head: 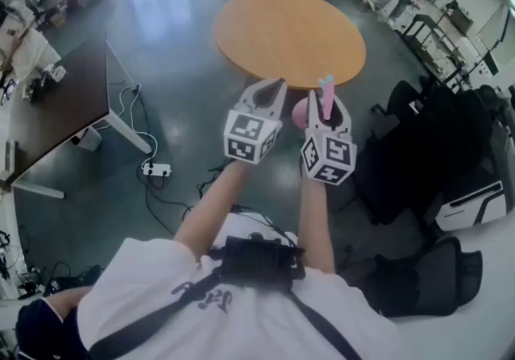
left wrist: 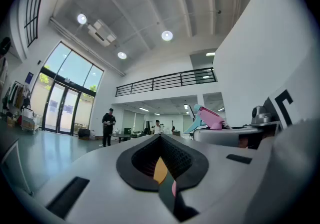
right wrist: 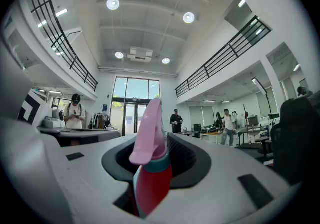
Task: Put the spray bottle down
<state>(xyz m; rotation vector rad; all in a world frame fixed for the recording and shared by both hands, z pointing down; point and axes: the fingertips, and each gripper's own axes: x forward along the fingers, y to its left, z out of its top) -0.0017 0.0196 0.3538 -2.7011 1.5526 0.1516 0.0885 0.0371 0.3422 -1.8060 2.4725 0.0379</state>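
Beyond the spray bottle (head: 325, 97), round table (head: 290, 36).

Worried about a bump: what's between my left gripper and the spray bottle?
Nothing: the head view shows just a narrow bare gap between the left gripper and the spray bottle clamped in the right gripper, with floor below.

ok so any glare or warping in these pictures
Head view: window glare washes the glossy floor. Left gripper view: heavy fisheye, dark corners, ceiling lights blown white. Right gripper view: same fisheye, balcony railings bowed, spray bottle looming large up close.
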